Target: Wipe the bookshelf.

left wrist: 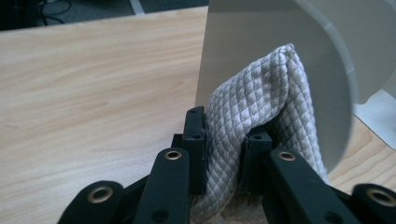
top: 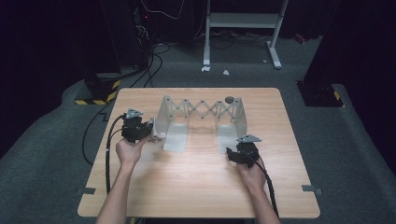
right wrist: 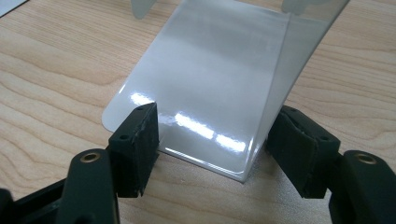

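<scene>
A white fold-out rack (top: 201, 109) with a scissor lattice between two end plates stands at the middle of the wooden table (top: 196, 182). My left gripper (top: 150, 131) (left wrist: 225, 130) is shut on a grey quilted cloth (left wrist: 261, 93), which is bunched up and lies against the rack's left end plate (left wrist: 280, 32) (top: 163, 114). My right gripper (top: 229, 152) (right wrist: 217, 135) is at the front edge of the right end plate's flat foot (right wrist: 210, 70) (top: 226, 137). Its jaws stand wide, one over the foot's edge and one beside the upright wall.
A small dark round object (top: 229, 99) sits on top of the rack near its right end. Beyond the table are grey carpet, cables (top: 149, 60) and a white frame's legs (top: 275, 56). Bare wood lies in front of both hands.
</scene>
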The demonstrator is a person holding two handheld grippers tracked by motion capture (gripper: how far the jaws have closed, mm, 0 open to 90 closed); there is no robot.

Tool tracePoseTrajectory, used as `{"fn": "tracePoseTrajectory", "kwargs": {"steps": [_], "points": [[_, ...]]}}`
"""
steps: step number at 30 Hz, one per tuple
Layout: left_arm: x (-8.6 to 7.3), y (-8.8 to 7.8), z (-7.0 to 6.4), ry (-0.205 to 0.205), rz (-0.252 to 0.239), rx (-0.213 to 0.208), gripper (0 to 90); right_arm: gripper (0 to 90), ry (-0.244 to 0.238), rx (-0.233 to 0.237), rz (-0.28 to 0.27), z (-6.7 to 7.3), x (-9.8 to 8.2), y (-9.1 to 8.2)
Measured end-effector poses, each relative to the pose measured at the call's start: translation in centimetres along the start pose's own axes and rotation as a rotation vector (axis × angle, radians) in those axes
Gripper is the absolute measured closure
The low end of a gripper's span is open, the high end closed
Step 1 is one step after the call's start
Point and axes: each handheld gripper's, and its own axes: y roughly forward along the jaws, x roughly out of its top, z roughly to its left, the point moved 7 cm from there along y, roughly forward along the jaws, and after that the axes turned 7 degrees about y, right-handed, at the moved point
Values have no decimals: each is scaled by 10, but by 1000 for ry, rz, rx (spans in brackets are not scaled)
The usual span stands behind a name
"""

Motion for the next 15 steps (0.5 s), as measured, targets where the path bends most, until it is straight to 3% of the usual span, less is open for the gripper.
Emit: {"fn": "tracePoseTrajectory", "kwargs": {"steps": [4,7,11,15], "points": [[13,-2,6,28,-6,5,760,339,2,1,0,0,0,0],[16,-1,8,25,6,-2,759,339,0,0,1,0,0,0],[12,7,3,37,19,-16,758,339,1,1,0,0,0,0],[3,16,2,13,35,-31,758,338,0,1,1,0,0,0]]}}
